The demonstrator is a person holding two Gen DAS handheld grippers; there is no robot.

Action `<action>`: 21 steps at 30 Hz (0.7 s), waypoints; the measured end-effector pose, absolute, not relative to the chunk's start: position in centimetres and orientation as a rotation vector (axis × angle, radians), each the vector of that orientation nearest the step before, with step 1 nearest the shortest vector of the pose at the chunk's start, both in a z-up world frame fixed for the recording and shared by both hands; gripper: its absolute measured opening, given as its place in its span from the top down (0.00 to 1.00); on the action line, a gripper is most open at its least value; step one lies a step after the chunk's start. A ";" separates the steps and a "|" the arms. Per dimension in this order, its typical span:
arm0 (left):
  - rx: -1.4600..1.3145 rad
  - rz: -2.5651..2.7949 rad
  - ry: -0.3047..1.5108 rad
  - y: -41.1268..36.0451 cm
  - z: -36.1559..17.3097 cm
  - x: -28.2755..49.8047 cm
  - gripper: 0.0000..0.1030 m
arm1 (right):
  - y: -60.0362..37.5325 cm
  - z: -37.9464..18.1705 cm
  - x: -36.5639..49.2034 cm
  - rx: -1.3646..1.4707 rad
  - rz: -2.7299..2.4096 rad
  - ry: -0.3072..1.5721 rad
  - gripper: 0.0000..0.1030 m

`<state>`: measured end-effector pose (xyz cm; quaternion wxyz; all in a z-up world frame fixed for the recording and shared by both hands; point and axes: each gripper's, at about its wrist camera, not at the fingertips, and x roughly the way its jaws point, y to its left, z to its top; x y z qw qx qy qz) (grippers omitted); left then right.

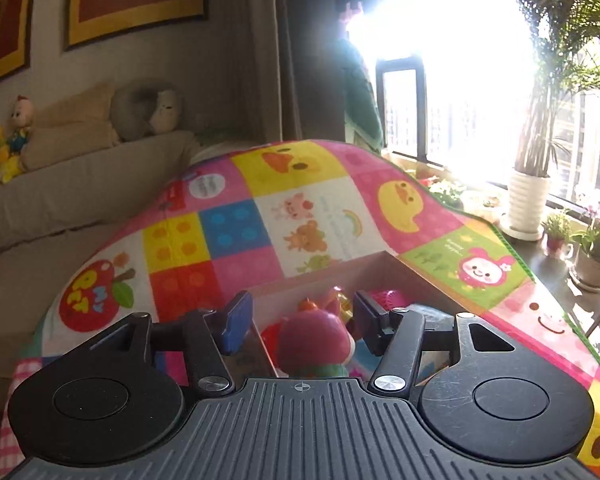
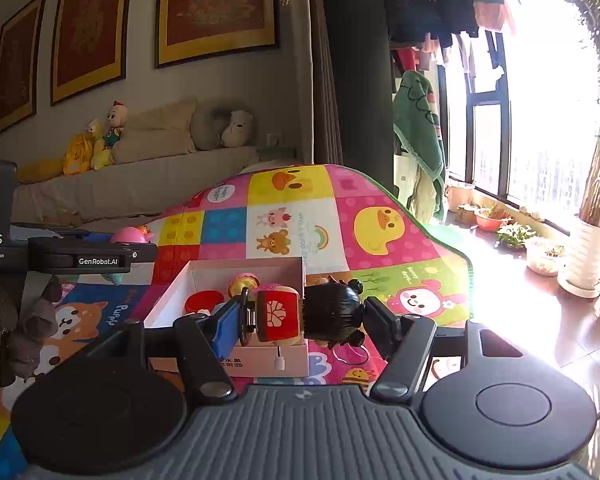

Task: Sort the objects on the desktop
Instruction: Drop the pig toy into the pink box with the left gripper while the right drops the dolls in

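Right claw (image 2: 304,316) pinches a black-haired doll figure (image 2: 300,314) sideways, just in front of the white box (image 2: 168,300), evidently for deposit there. Left claw (image 1: 300,320) is spread above the box, a pink toy (image 1: 314,342) between its fingers, unpinched.

Your strongest light is daylight pouring through the window (image 1: 452,92) on the right, blown out to pure white in both wrist views and washing out the palm plant (image 1: 560,60) and the sill beneath it. You get a hot glare patch on the patterned mat (image 2: 380,224) at its right edge, while the sofa (image 2: 132,188) and framed pictures (image 2: 216,8) sit dim. Fisheye bending curves the frames and mat edges. The left view is softer; its nearest toy (image 1: 314,340) is blurred.
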<state>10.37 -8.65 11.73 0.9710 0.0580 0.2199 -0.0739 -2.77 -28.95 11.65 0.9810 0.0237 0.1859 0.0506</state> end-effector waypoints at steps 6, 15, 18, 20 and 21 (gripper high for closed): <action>0.059 -0.134 0.517 -5.6 8.3 7.5 0.16 | -29.1 10.5 -1.7 0.052 0.098 0.428 0.37; 0.116 -0.190 0.614 -5.1 4.0 3.8 0.02 | -24.3 12.1 6.1 0.077 0.232 0.488 0.37; 0.091 -0.196 0.629 -4.9 3.6 3.9 0.00 | -21.7 13.5 10.3 0.107 0.278 0.479 0.37; 0.076 -0.194 0.635 -4.7 3.5 3.8 0.00 | -19.7 14.0 13.3 0.108 0.271 0.452 0.37; 0.070 -0.190 0.636 -4.5 3.4 3.8 0.00 | -19.1 14.1 14.5 0.106 0.263 0.450 0.37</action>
